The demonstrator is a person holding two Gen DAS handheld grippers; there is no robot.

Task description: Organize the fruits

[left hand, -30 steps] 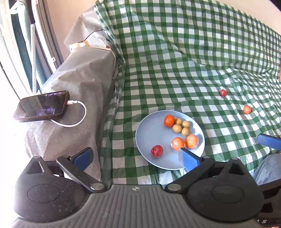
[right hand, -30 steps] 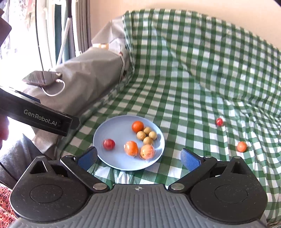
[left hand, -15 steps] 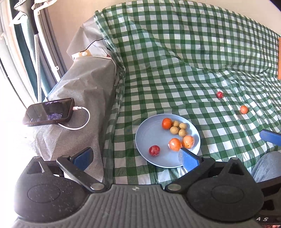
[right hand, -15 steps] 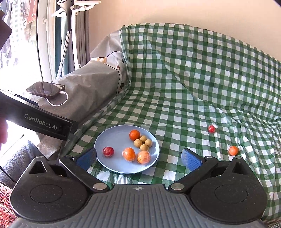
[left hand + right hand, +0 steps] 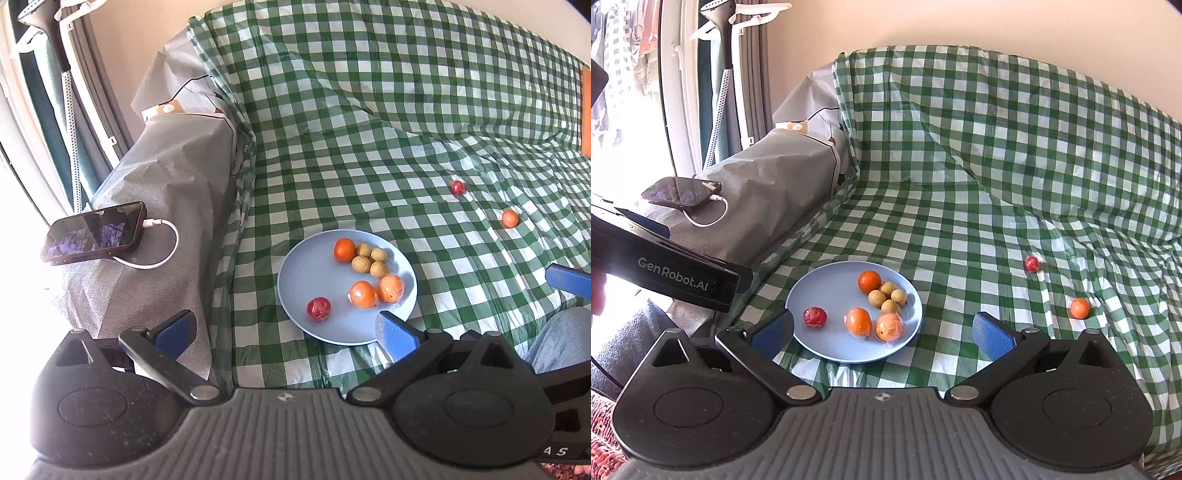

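Left wrist view: the left gripper [image 5: 284, 330] is hovering with its jaws spread wide and nothing between them, looking down over the blue plate [image 5: 306, 273], which is sitting on the green checked cloth [image 5: 369, 129] directly ahead and slightly right of centre. The plate is carrying three orange fruits, four small tan ones and one red one. Two strays are lying off it, well apart from the plate and far to the right: a red fruit [image 5: 458, 187] and, nearer the right edge, an orange fruit [image 5: 509, 218]. A blue pad of the right gripper is poking in at the right margin, on the strays' side. A phone [image 5: 94, 232] is charging on the grey cover at left. Right wrist view: the right gripper [image 5: 882, 330] is also standing wide open and empty. The plate [image 5: 827, 288] is lying ahead and a little left of its centre line; the stray orange fruit [image 5: 1080, 308] is sitting up and to the right of the right fingertip, with the stray red fruit [image 5: 1032, 263] farther back beyond it. The left gripper's black body is crossing the left side. Judgement: both strays are lying rightward, so the right gripper is looking nearer, and the orange fruit is the closer pick; being round, neither is offering a long axis to line up with.
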